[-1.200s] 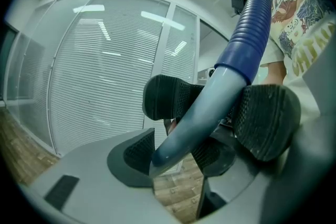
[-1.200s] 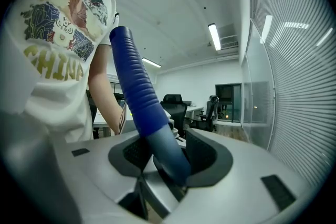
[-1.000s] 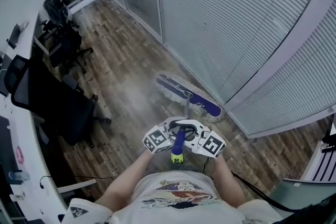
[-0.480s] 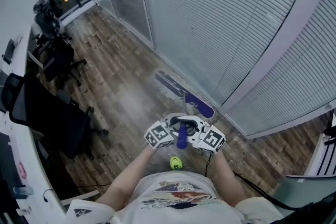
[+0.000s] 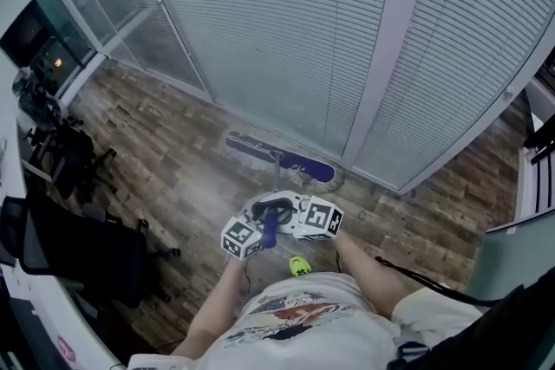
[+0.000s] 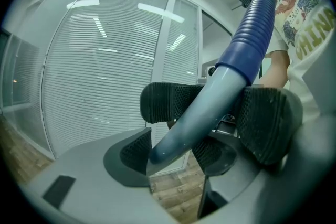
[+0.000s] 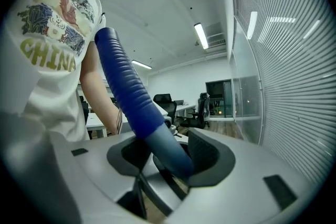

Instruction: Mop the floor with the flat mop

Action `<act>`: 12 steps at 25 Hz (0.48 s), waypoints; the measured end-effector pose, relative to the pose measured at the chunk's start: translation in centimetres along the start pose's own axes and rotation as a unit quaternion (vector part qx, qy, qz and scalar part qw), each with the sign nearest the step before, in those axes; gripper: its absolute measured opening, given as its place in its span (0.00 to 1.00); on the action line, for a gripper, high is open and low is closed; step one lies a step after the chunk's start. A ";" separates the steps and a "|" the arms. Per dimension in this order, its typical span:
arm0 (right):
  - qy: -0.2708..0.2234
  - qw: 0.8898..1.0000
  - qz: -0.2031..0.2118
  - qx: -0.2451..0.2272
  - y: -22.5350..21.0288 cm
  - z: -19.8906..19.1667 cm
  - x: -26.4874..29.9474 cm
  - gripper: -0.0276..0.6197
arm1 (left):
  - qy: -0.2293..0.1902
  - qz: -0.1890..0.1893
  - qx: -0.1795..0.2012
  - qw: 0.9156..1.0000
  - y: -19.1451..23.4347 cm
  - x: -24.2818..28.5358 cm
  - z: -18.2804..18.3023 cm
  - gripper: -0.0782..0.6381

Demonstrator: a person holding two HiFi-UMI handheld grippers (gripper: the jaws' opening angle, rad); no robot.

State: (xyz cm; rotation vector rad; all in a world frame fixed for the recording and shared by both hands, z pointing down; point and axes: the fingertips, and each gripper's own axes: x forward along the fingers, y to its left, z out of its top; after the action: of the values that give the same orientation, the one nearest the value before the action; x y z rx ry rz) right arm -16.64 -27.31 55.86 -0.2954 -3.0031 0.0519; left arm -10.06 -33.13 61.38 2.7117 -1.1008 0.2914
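Note:
The flat mop's blue and white head (image 5: 282,159) lies on the wood floor at the foot of the glass wall. Its blue handle (image 5: 270,228) rises toward me. Both grippers meet on it in front of my body: left gripper (image 5: 258,214) from the left, right gripper (image 5: 287,206) from the right. In the left gripper view the handle (image 6: 210,97) runs between the left gripper's (image 6: 170,152) dark pads, with the other gripper's fingers (image 6: 268,123) behind. The right gripper (image 7: 168,157) grips the ribbed handle (image 7: 136,107) the same way. Both pairs of jaws have just been opening slightly with the handle still between them.
A glass partition with blinds (image 5: 277,30) and a grey post (image 5: 390,39) stand just beyond the mop. Black office chairs (image 5: 82,247) and a desk edge (image 5: 10,186) line the left. A black cable (image 5: 416,277) trails on the floor at right. A small yellow-green thing (image 5: 299,265) shows below the handle.
The view has swung toward the glass wall, which now fills the top. The mop head has slid left along the wall's foot. Both grippers and the handle have shifted left.

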 end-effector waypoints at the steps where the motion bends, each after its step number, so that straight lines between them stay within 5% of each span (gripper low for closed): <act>1: 0.002 1.000 0.000 0.000 0.7 0.1 0.1 0.35 | -0.001 0.000 0.002 1.000 -0.5 -0.5 0.0 0.41; 12: 0.027 1.000 -0.002 0.002 13.9 -0.4 2.6 0.35 | -0.017 -0.007 0.001 1.000 -10.2 -9.1 -3.2 0.41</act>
State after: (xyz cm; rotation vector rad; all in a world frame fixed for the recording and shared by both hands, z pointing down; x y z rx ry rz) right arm -16.48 -13.18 55.93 -0.2865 -2.9502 0.0492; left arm -9.65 -19.09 61.04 2.7345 -1.0913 0.2463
